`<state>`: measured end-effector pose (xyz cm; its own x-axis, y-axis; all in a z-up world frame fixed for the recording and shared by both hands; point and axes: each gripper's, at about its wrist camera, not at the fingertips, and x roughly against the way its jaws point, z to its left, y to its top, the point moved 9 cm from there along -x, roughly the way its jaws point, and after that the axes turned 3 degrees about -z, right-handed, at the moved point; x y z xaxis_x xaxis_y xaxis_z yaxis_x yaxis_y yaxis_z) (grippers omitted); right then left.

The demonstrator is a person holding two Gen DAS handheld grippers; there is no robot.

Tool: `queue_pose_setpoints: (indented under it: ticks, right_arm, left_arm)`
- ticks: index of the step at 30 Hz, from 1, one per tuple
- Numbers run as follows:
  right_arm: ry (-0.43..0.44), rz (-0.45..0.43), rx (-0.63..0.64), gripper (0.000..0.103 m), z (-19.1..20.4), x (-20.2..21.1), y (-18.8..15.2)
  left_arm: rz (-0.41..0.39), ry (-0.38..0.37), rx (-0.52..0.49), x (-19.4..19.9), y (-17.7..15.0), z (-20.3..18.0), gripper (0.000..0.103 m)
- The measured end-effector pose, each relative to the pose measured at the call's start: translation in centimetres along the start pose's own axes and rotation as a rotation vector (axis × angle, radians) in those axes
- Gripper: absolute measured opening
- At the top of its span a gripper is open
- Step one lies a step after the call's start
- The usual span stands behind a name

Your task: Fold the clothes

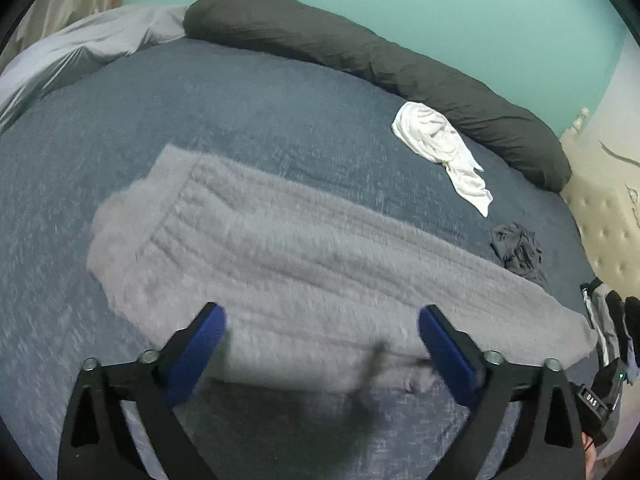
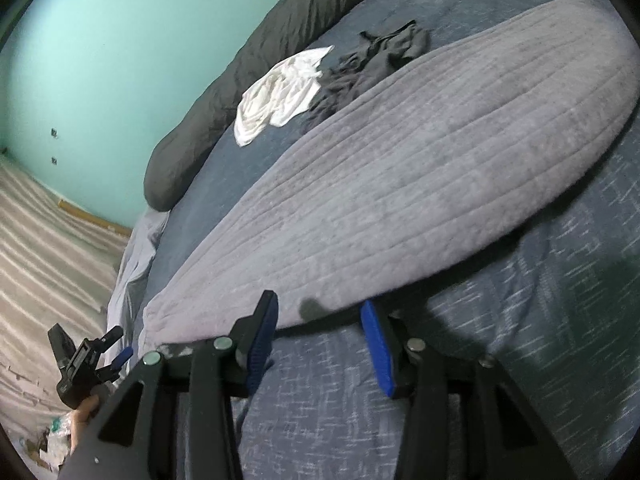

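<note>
Left wrist view: low over bed [image 1: 240, 92], near edge, angled down toward far pillow [image 1: 360, 52]. Right wrist view: close at near edge, tilted. Shared: grey blanket [image 2: 420, 160], white garment [image 1: 440, 148].

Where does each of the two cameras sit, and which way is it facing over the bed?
Left wrist: on the left gripper, angled down across the grey ribbed garment toward the dark bolster; its own fingers show wide apart, plus the other gripper at the right edge.
Right wrist: on the right gripper, low at the garment's near edge, looking along it; the person's hand shows at lower left.
Shared: garment, bolster, white cloth, dark crumpled cloth, blue bedcover.
</note>
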<state>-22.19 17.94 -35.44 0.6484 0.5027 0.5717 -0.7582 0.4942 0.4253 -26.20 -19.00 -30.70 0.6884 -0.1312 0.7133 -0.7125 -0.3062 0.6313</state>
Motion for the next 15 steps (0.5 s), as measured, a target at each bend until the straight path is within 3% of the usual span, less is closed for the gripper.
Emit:
queue_pose_setpoints:
  ticks: [7,15]
  right_arm:
    - [0.040,0.099,0.053,0.047,1.7,-2.0,-2.0]
    - [0.013,0.065,0.040,0.047,0.8,-3.0,-0.9]
  left_arm:
    - [0.016,0.018,0.051,-1.2,-3.5,0.0,0.103]
    - [0.021,0.008,0.030,-2.2,-5.9,-0.2,0.103]
